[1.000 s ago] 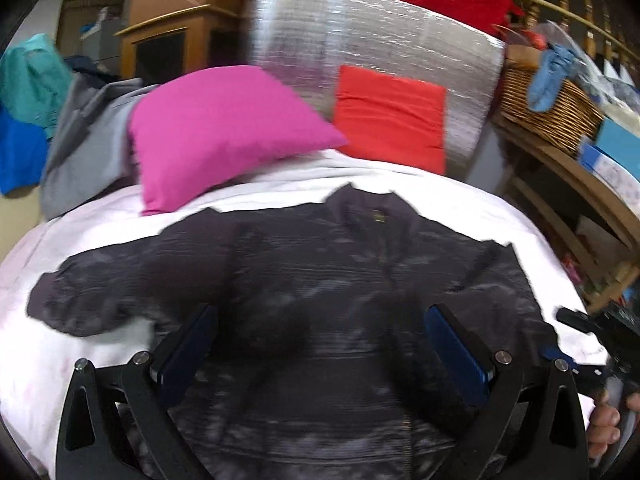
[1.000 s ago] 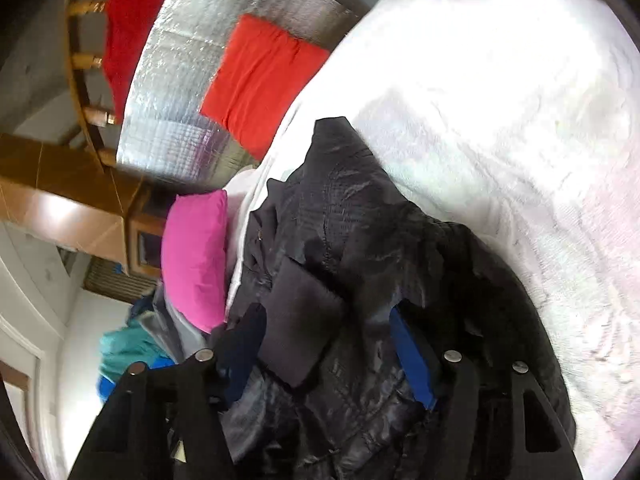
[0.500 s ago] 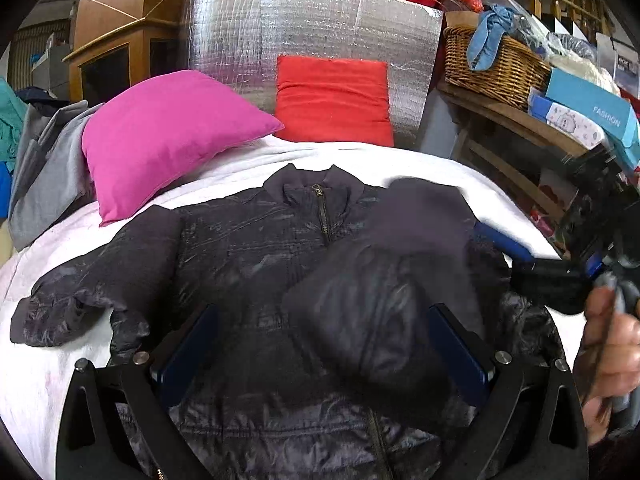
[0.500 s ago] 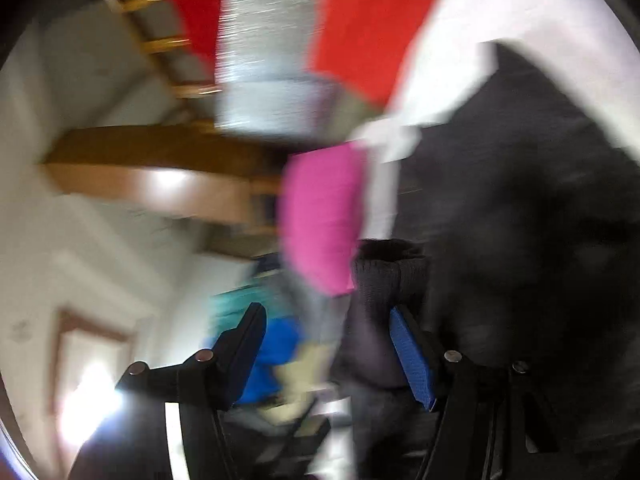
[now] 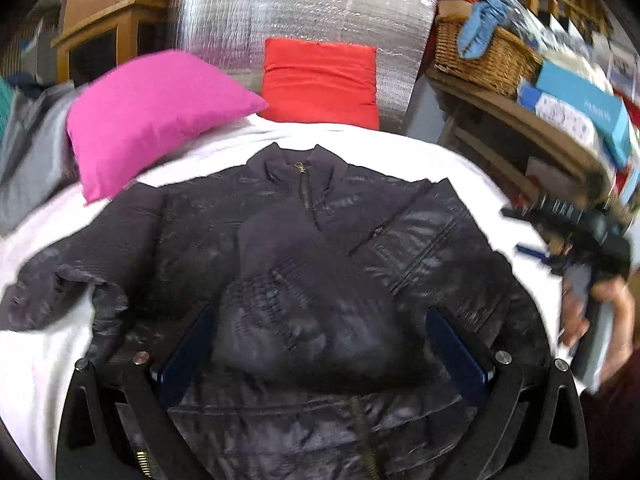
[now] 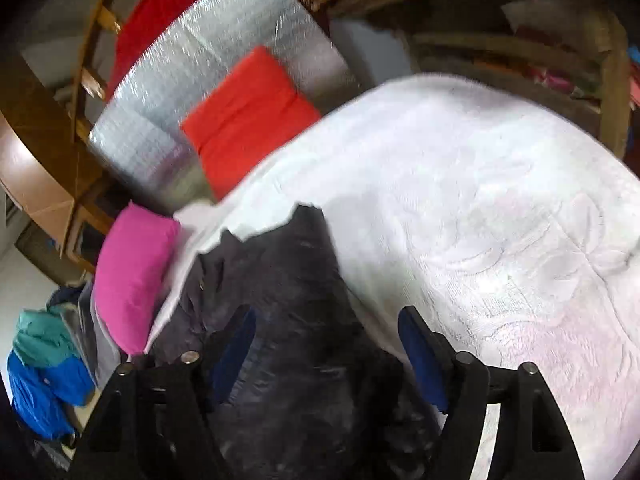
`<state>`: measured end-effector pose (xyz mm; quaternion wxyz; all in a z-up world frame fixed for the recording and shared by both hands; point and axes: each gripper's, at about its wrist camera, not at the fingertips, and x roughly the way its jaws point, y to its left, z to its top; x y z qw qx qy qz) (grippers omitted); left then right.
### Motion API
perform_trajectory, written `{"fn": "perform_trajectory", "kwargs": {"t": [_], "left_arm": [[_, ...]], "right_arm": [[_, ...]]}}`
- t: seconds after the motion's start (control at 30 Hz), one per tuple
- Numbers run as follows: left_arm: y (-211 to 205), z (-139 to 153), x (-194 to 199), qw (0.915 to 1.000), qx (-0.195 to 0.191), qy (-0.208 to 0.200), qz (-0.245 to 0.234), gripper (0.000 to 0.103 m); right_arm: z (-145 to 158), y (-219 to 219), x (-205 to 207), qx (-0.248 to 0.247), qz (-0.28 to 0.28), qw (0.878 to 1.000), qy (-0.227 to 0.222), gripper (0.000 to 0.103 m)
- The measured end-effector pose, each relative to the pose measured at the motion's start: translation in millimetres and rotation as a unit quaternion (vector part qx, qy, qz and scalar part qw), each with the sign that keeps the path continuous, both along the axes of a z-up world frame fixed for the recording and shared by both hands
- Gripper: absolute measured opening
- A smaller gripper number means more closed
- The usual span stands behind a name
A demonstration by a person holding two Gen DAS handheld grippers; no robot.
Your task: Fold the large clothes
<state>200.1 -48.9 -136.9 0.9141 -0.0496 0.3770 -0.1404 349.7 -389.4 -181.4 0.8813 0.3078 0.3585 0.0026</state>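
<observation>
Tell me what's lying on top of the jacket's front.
One sleeve lies folded across the dark jacket, covering part of the zipper. What lies beneath the jacket besides the white bedcover is hidden.

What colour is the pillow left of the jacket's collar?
Bright pink pillow, clearest in the left wrist view.

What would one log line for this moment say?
jacket: flat, one sleeve folded in | right gripper: opening, empty | left gripper: open
</observation>
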Motion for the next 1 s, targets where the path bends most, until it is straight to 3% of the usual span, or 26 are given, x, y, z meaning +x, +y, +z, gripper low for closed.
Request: {"fn": "perform_trajectory", "kwargs": {"t": [0.13,0.23,0.27,0.3,0.33,0.37,0.4,0.57,0.67,0.83,0.9,1.0], "left_arm": [[2.7,1.3,31.1,0.9976,-0.059,0.034,0.009,0.103],[-8.1,-13.8,59.7,0.9904,-0.086,0.108,-0.011,0.103],[-12.6,-20.0,66.1,0.9883,-0.084,0.126,-0.019,0.103],[-15.3,-25.0,70.1,0.9876,-0.077,0.135,-0.02,0.102],[-16.2,-28.4,71.9,0.9877,-0.071,0.138,-0.017,0.099],[-14.6,-31.1,73.0,0.9882,-0.067,0.138,-0.009,0.085],[-12.4,-32.0,73.6,0.988,-0.068,0.138,-0.006,0.064],[16.2,-24.8,71.4,0.9857,-0.126,0.113,-0.003,0.031],[31.0,-4.5,63.1,0.9884,-0.138,0.063,-0.006,0.027],[44.1,25.4,45.7,0.9943,-0.095,-0.05,0.0,0.026],[50.5,19.9,50.1,0.9968,-0.061,-0.05,0.016,0.027],[67.3,-6.8,65.4,0.9977,-0.045,0.017,0.047,0.027]], "right_arm": [[-18.4,11.3,32.9,-0.013,0.034,0.999,0.04,0.078],[-32.3,24.9,43.0,-0.045,0.052,0.997,0.047,0.077],[-31.9,33.4,45.8,-0.066,0.058,0.995,0.048,0.067],[-34.4,36.9,47.8,-0.086,0.062,0.993,0.052,0.047],[-32.8,47.0,48.2,-0.122,0.067,0.989,0.058,0.044],[-30.3,47.6,44.3,-0.14,0.068,0.986,0.054,0.041],[-28.1,48.9,45.4,-0.149,0.068,0.985,0.053,0.036],[-19.4,38.6,36.1,-0.131,0.041,0.99,0.04,0.028],[-15.9,29.8,29.0,-0.125,0.021,0.991,0.033,0.024],[-5.8,9.3,17.4,-0.105,-0.037,0.994,0.017,0.019],[-9.1,3.9,16.7,-0.085,-0.042,0.995,0.02,0.019],[-17.9,-0.4,19.6,-0.054,-0.029,0.997,0.036,0.02]]}}
